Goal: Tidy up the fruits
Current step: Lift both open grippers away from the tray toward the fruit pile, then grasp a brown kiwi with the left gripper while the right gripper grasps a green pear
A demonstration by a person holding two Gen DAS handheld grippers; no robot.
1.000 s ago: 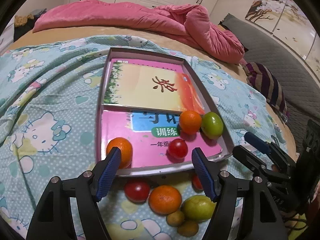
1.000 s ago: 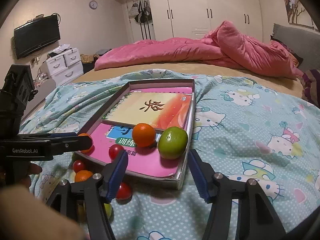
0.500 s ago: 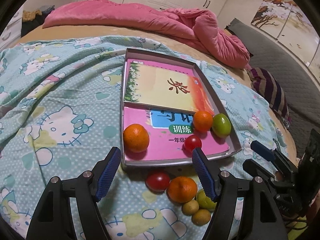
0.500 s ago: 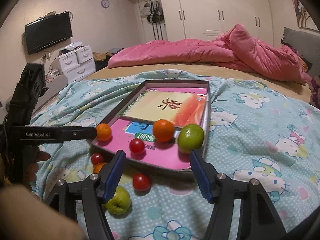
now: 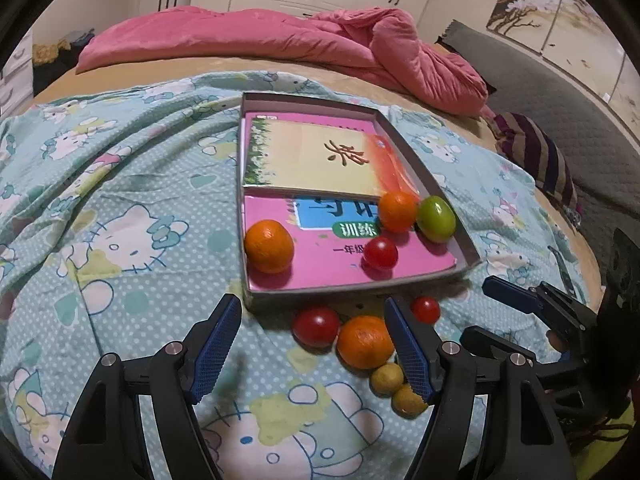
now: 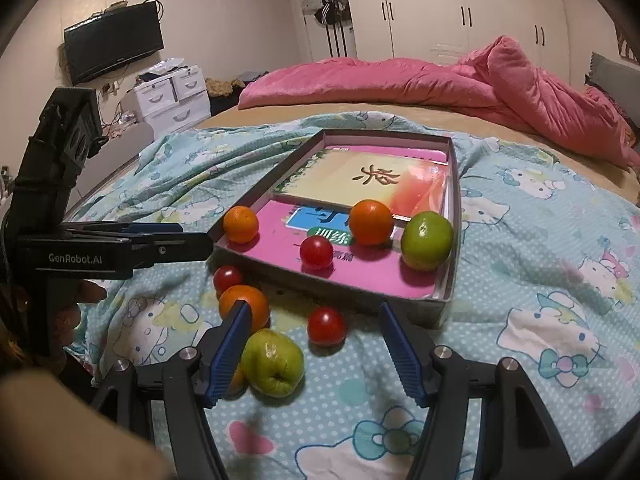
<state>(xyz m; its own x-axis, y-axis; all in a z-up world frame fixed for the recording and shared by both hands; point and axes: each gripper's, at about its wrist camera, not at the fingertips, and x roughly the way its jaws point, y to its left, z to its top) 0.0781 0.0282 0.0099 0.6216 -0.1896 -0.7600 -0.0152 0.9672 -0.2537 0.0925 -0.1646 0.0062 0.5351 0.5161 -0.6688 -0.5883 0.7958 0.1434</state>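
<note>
A grey box tray [image 5: 452,200] [image 6: 450,296] lined with pink books lies on the bed. In it are an orange [image 5: 269,245] at the near left, a second orange [image 5: 397,211], a red tomato [image 5: 381,253] and a green fruit [image 5: 436,219]. In front of it lie a tomato [image 5: 316,325], an orange [image 5: 363,342], a small tomato [image 6: 326,326], a green fruit [image 6: 273,362] and two small yellow fruits [image 5: 386,378]. My left gripper [image 5: 312,350] is open and empty before the tray. My right gripper [image 6: 312,354] is open and empty above the loose fruit.
The bed has a Hello Kitty sheet [image 5: 120,240] and a pink duvet [image 5: 280,44] at the back. A striped cushion [image 5: 536,156] lies at the right. A wall TV [image 6: 114,42] and white drawers [image 6: 172,96] stand at the left.
Both grippers have drawn back from the tray and stayed open. The near-left orange now lies clear of my left fingers, and more loose fruit shows in front of the tray.
</note>
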